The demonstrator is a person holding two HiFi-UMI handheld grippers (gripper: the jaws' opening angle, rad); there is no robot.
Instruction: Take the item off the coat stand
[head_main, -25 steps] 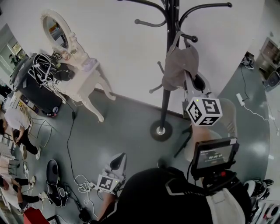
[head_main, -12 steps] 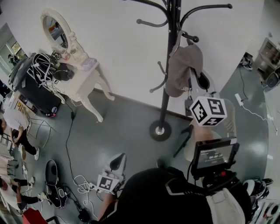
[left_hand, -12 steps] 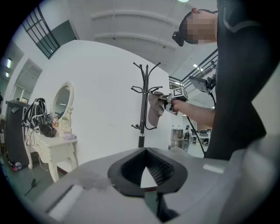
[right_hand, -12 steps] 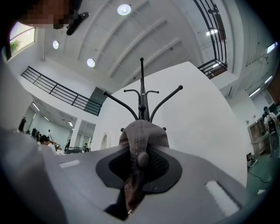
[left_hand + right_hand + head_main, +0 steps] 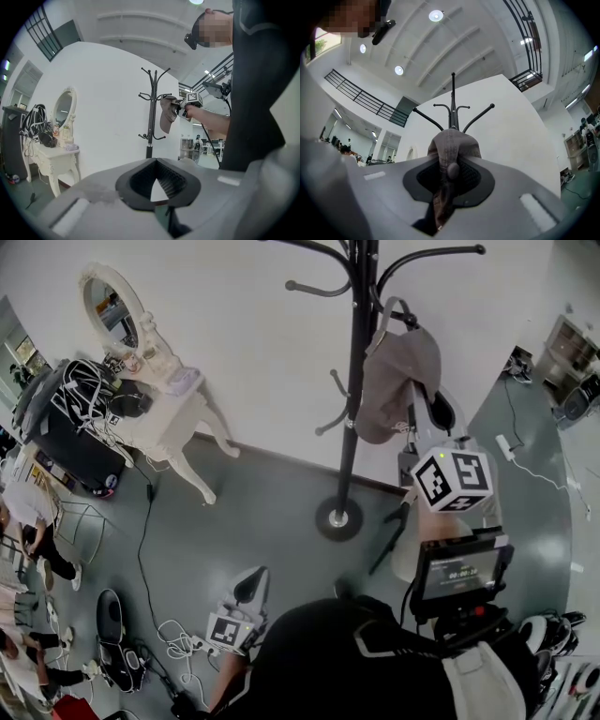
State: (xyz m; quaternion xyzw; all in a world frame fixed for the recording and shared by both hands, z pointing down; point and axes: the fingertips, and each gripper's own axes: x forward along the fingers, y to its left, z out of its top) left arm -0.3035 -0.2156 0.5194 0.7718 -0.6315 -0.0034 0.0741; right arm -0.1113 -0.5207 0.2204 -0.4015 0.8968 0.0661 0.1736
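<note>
Upper right of head view: grey-brown fabric cap [image 5: 398,371] hangs by its strap [image 5: 397,307] on black metal coat stand [image 5: 352,427]. Right gripper [image 5: 451,171] fingers [image 5: 423,178] pinch the cap's cloth. Left gripper [image 5: 157,183] fingers [image 5: 180,180] drawn together, empty. Risk: strap snags on peg knob [image 5: 413,321]; cloth slips out or stand tips.

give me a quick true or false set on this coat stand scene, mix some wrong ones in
1. The right gripper is clamped on a grey cap. True.
2. The cap lies on the floor. False: it is up beside the pole of the coat stand.
3. The left gripper holds nothing. True.
4. The coat stand is white. False: it is black.
5. An oval mirror stands on the white dressing table. True.
</note>
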